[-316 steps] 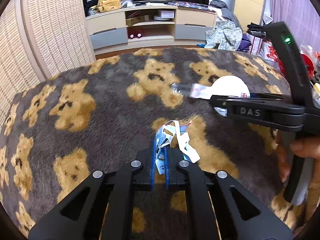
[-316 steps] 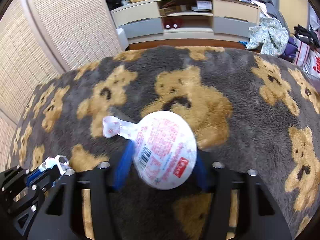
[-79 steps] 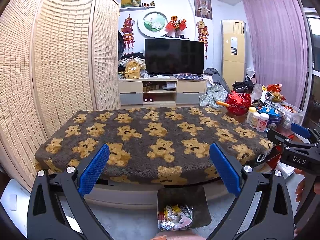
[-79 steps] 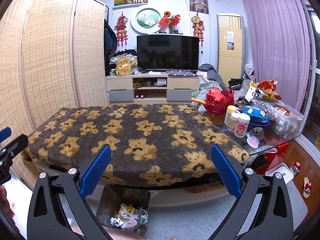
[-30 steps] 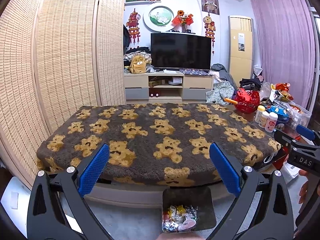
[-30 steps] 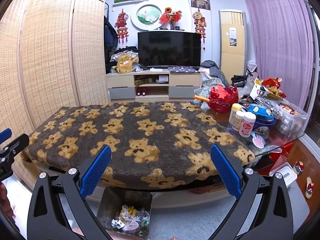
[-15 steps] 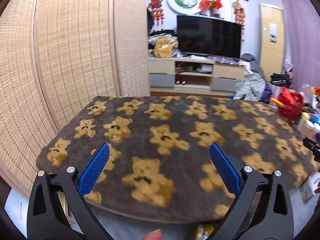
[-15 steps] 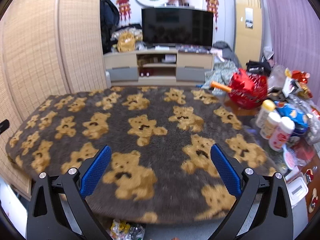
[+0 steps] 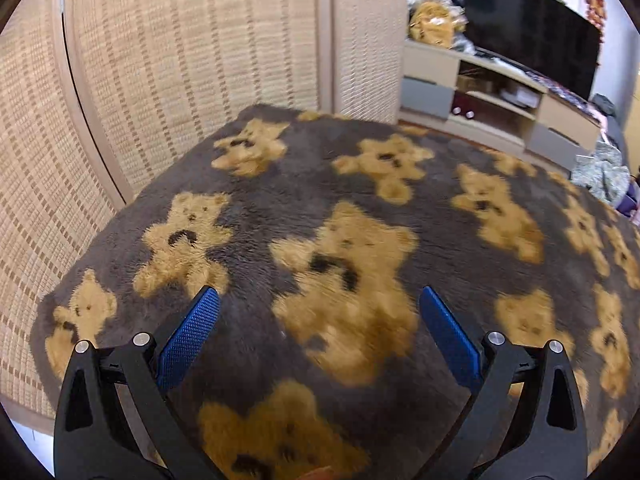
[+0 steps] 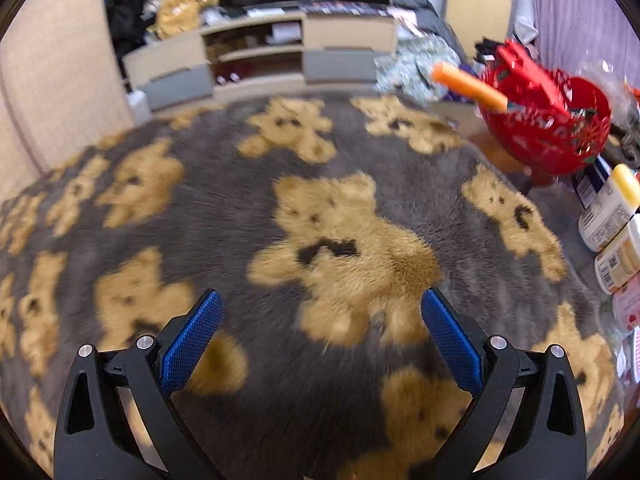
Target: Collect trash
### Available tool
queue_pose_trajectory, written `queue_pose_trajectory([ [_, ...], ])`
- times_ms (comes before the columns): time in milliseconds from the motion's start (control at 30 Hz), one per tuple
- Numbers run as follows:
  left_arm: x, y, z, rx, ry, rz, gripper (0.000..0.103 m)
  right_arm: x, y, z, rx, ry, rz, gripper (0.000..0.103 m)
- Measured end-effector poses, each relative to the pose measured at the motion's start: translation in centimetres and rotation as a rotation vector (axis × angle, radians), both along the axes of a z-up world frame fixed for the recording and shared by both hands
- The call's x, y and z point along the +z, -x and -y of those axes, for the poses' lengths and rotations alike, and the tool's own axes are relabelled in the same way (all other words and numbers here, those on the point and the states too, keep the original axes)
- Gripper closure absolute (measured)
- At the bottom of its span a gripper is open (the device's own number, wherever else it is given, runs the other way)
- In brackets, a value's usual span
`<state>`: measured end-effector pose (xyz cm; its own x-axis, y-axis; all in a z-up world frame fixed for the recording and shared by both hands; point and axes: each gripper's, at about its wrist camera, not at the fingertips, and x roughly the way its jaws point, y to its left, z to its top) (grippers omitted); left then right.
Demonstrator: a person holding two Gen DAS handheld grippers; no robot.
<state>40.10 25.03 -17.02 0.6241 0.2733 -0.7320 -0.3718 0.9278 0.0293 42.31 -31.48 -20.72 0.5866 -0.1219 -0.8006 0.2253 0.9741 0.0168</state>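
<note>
Dark grey plush blanket with tan teddy-bear print [image 9: 280,208] fills both views, motion-blurred. Woven beige folding screen [image 9: 180,60] stands along the blanket's far-left edge; cream and grey TV cabinet [image 10: 260,56] sits beyond its far edge. Red openwork plastic basket [image 10: 548,136] with an orange-handled item is just off the blanket's right side, white bottles [image 10: 612,216] near it. Left gripper [image 9: 319,330] and right gripper [image 10: 322,330] both hang over the blanket, blue pads spread wide, empty. No trash visible on the blanket.
</note>
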Motion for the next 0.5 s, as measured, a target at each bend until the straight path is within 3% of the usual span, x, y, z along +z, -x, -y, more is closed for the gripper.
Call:
queue_pose_trajectory([
  [267,-2.4,-3.1,-1.7,0.007,0.016,-0.062,0.008,-1.4,-0.8,0.7,-0.028,-0.014,-0.023,0.003],
  [333,-3.1,-3.8,-1.5,-0.006,0.03,-0.11,0.008,-1.5,-0.8,0.7,-0.027,-0.019,-0.023,0.002],
  [500,-3.3,-3.8,-1.7,-0.013,0.054,-0.118,0.007,-1.4,-1.1,0.9,-0.027,-0.027,-0.024,0.002],
])
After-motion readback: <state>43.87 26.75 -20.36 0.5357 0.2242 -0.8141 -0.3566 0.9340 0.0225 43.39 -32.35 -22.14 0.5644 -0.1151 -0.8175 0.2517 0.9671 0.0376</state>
